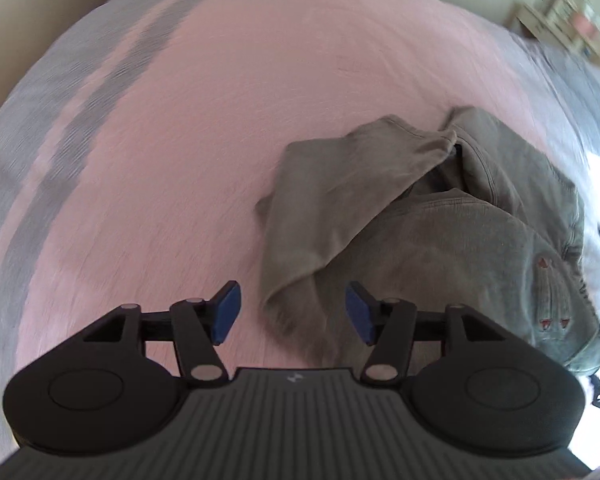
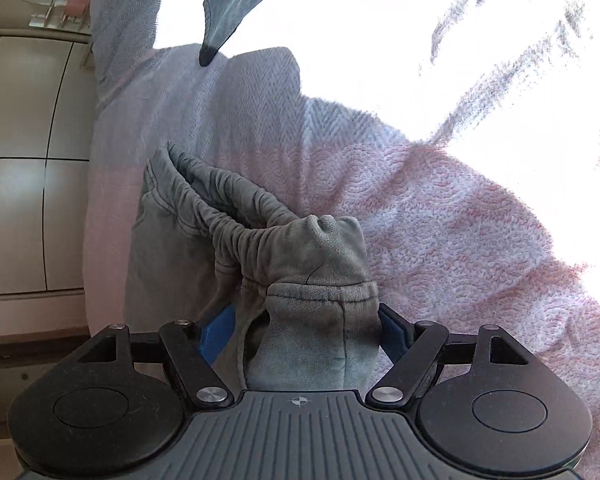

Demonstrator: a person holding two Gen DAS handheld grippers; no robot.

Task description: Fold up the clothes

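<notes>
Grey-green cotton trousers (image 1: 440, 216) lie crumpled on pink quilted bedspread (image 1: 220, 120), right of and just beyond left gripper (image 1: 292, 312), jaws spread, empty. Right gripper (image 2: 304, 332) nearer: wide jaws w/ gathered waistband (image 2: 260, 232) end bunched between them.

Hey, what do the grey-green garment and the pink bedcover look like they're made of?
Grey-green garment: likely washed cotton twill or thin denim, matte and faded, with stitched seams and a gathered elastic waistband. Pink bedcover: probably woven or quilted cotton, matte, with a fine raised swirl texture and a grey herringbone band.
</notes>
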